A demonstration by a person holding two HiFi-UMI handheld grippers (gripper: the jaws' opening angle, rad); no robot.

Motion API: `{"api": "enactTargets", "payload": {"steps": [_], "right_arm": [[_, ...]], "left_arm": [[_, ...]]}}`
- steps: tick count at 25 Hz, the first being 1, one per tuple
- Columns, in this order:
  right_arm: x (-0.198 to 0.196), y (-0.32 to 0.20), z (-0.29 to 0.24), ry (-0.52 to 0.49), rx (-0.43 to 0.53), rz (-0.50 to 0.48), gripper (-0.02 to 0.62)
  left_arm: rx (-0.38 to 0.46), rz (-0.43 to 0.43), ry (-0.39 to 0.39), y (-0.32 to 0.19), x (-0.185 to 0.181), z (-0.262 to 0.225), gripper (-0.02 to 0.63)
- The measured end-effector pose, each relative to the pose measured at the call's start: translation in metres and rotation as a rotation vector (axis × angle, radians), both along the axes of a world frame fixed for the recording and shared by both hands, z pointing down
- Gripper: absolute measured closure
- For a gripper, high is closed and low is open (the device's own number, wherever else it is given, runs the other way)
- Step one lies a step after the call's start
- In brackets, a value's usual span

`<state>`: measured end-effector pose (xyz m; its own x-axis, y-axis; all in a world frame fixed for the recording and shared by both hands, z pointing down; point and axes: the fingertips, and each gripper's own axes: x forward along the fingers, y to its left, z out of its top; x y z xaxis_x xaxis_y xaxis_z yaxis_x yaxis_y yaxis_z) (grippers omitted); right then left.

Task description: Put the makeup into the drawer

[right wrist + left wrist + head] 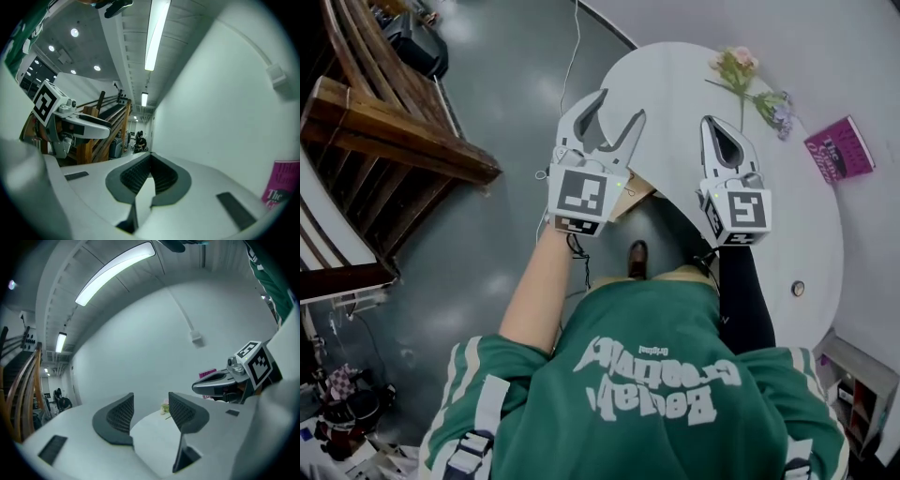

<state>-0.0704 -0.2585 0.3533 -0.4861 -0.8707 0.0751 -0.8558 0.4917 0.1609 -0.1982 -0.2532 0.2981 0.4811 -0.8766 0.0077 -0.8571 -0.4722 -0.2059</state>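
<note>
Head view: the left gripper (619,105) hangs over the left edge of the white round-edged table (675,84), its claw spread wide and empty. The right gripper (713,122) is over the table's middle, its claw closed on nothing. A small round disc-like item (798,289), perhaps the makeup, lies by the near edge. A pink and lilac flower sprig (741,75) lies at the far edge, and a magenta book (839,150) at the right edge.

Left gripper view: the jaws stand apart with only bare tabletop between them.

Right gripper view: the jaws are pressed together with nothing between them. A wooden staircase (105,133) rises behind the left gripper.
</note>
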Motion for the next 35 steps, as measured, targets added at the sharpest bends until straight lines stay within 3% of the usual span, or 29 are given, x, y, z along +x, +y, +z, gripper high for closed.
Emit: {"api": "enactTargets", "payload": {"steps": [5, 12, 22, 26, 35], "right_arm": [[0.058, 0.015, -0.014, -0.014, 0.025, 0.101, 0.586], [0.171, 0.060, -0.026, -0.021, 0.039, 0.287, 0.586], [0.341, 0.178, -0.027, -0.010, 0.019, 0.612, 0.586], [0.400, 0.229, -0.026, -0.009, 0.020, 0.731, 0.586], [0.489, 0.334, -0.025, 0.015, 0.021, 0.934, 0.586]], "left_arm": [[-0.001, 0.126, 0.022, 0.011, 0.061, -0.009, 0.353], [0.017, 0.313, 0.042, 0.039, 0.173, -0.019, 0.353], [-0.002, 0.662, 0.061, 0.121, 0.356, -0.010, 0.353], [-0.005, 0.760, 0.057, 0.156, 0.416, -0.004, 0.353], [-0.052, 0.944, 0.056, 0.230, 0.521, 0.019, 0.353]]}}
